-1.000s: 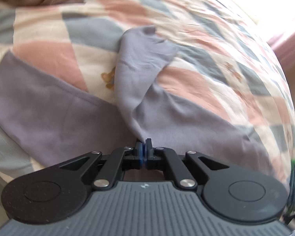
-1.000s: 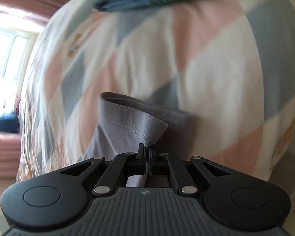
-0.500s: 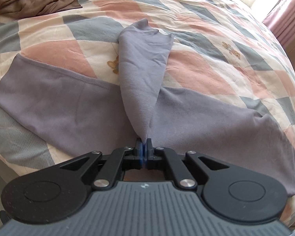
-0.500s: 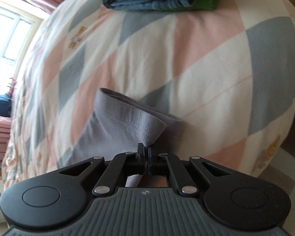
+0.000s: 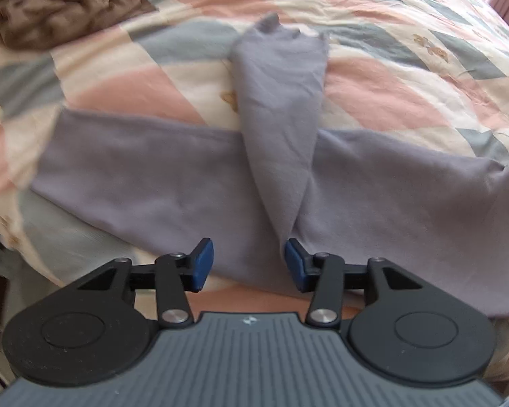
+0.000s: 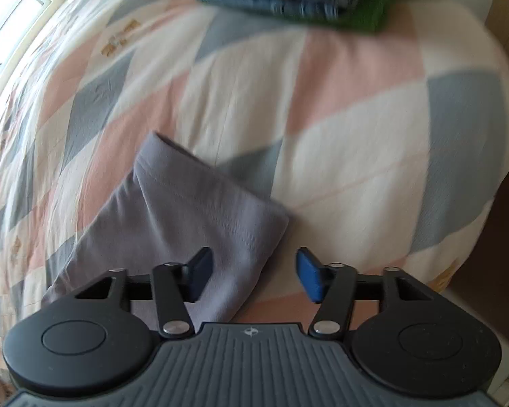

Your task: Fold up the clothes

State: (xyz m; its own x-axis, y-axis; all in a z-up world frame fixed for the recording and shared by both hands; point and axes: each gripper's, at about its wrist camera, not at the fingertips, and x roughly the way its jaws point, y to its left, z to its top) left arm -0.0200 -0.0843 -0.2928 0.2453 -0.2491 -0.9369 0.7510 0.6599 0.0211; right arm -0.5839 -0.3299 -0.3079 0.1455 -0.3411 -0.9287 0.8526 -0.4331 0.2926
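Grey garment (image 5: 278, 169), checked quilt (image 5: 390, 101), window (image 6: 6, 23)

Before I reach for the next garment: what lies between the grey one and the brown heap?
Only bare checked quilt, in the left wrist view: the grey garment and the brown heap lie apart, nothing between them.

My left gripper (image 5: 249, 259) points steeply down, its jaws just opened, blue pads (image 5: 202, 264) apart and pressing on nothing. My right gripper (image 6: 254, 271) points down likewise, jaws just opened wider still, gripping nothing.
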